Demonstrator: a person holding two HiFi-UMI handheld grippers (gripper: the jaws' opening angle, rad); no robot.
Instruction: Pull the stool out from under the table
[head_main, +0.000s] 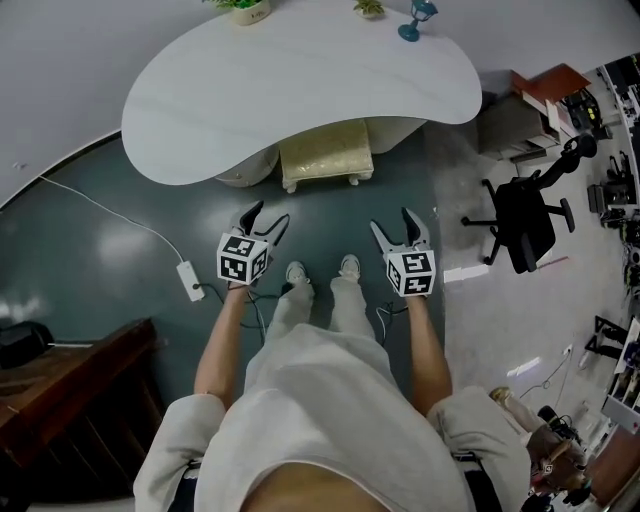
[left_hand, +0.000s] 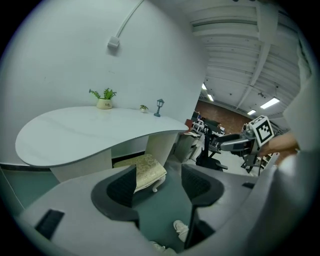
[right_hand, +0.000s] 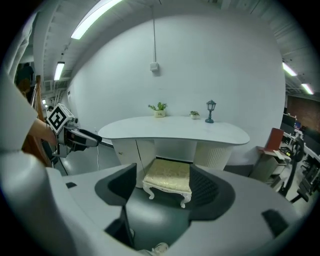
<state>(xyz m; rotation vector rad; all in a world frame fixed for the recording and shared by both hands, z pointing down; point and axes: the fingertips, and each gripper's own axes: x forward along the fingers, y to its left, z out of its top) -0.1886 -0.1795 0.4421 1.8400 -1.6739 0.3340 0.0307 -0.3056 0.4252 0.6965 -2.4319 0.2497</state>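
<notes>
Nearest me are my pale, loose trousers and two white shoes (head_main: 296, 271), planted on a smooth, glossy grey-green floor (head_main: 120, 230).

Just beyond the shoes I hold both tongs out level, one on each side of my feet. Each carries a cube of black-and-white square markers. The left tongs (head_main: 268, 215) stand wide apart. Their dark ribbed pads (left_hand: 121, 186) grip nothing and touch nothing, with only floor and one corner of the stool showing in the gap. The right tongs (head_main: 392, 222) are likewise spread wide and empty. The stool is framed between their pads in the right gripper view but lies well beyond them.

To the left on the floor is a white power strip (head_main: 190, 280) on a thin white cable. A black office chair (head_main: 525, 220) on a star base stands off to the right.

Farther on is the stool (head_main: 327, 150). It is a low rectangular seat with a cream-gold patterned cushion on white carved, curved legs. Its near part pokes out from the desk's edge, and its far part is tucked beneath the top, between the two pale pedestals.

The desk (head_main: 300, 90) has a smooth white kidney-shaped top with rounded ends. Along its far edge are a small potted plant (head_main: 245, 8), a tinier plant (head_main: 368, 8) and a blue lantern figure (head_main: 413, 20), against a plain pale wall (right_hand: 200, 65).
</notes>
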